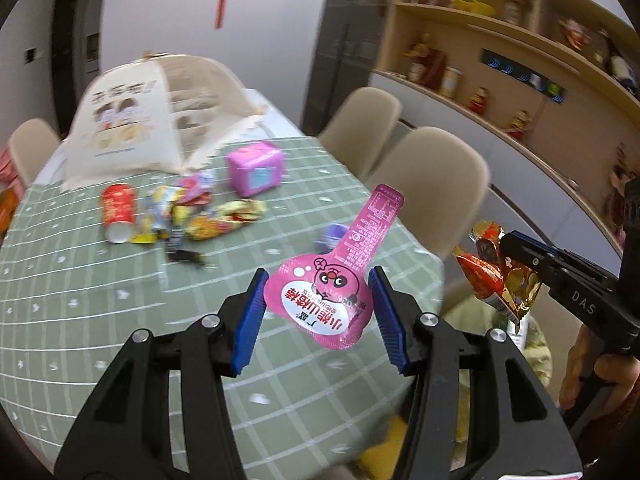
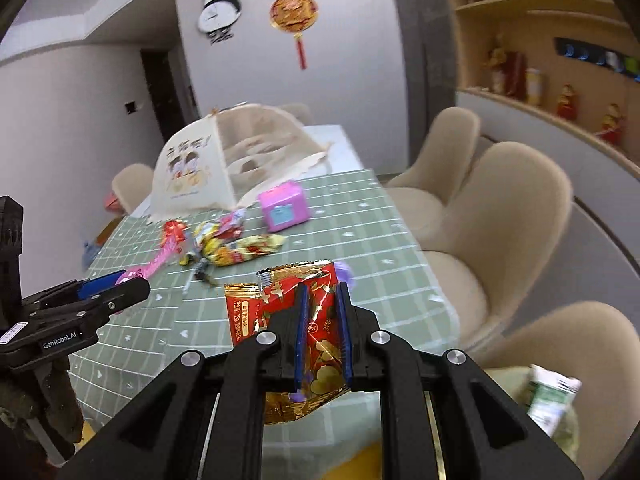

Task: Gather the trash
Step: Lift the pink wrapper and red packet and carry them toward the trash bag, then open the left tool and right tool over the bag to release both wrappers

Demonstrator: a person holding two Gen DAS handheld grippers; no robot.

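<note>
Nearest the left gripper (image 1: 318,314), a pink lollipop-shaped wrapper (image 1: 332,284) sat between the blue pads, its round body wedged across the gap and its long tab sticking up and away. The jaws stood about half apart because the wrapper's width filled them — a grip on its edges, by the look of it. The right gripper (image 2: 322,330) was clenched tight on a red-and-gold foil wrapper (image 2: 304,312), which bulged out above and below the pads; thin foil lets the jaws close nearly all the way.

Both tools were angled downward, side by side over the near edge of the green checked tablecloth (image 1: 100,320), the right one just beyond the table's right edge — probably carrying their loads off to a bin that neither view showed clearly.

Farther ahead lay a heap of snack wrappers (image 1: 216,218) beside a tipped red paper cup (image 1: 117,211), still uncollected. Beyond them stood a pink box (image 1: 256,168), then a mesh food cover (image 1: 160,116).
</note>
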